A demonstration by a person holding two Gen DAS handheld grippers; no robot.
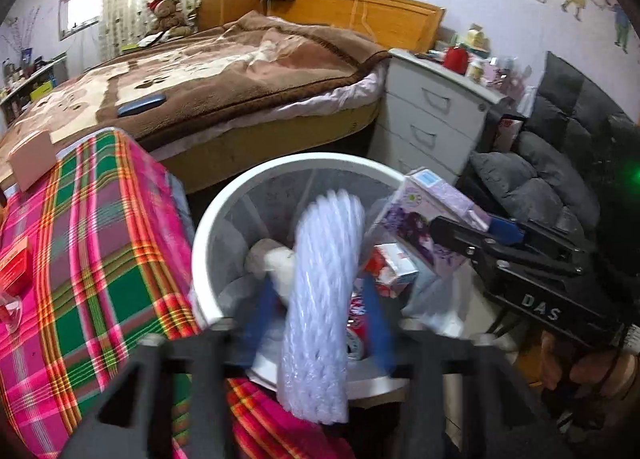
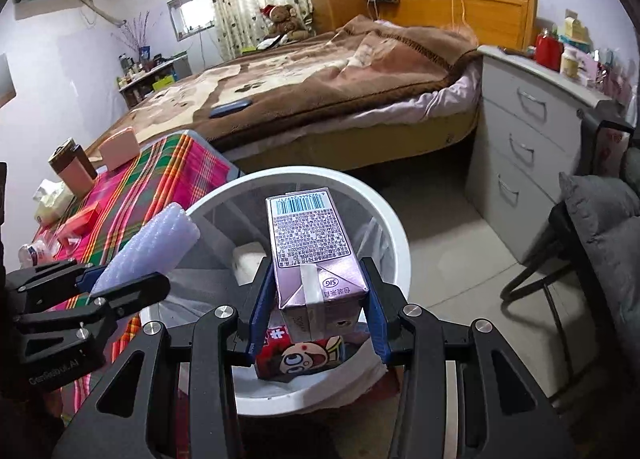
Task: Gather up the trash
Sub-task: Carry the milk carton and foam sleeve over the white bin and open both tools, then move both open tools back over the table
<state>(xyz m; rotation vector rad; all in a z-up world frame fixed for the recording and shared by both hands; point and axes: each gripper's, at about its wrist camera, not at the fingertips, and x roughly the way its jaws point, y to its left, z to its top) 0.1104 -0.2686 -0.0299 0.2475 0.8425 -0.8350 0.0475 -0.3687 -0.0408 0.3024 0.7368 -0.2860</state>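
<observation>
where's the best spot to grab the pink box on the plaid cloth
Take the pink box across its thin faces, coming from above: it stands upright on edge at the far corner of the plaid cloth, top edge free, with a brown carton close on one side.

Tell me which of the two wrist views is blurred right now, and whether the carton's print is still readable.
Left wrist view: the white foam net sleeve between the left gripper fingers is motion-smeared, and the bin rim is soft. Right wrist view: sharp; the barcode on the purple carton in the right gripper reads clearly. Both views bend straight edges at the borders.
</observation>
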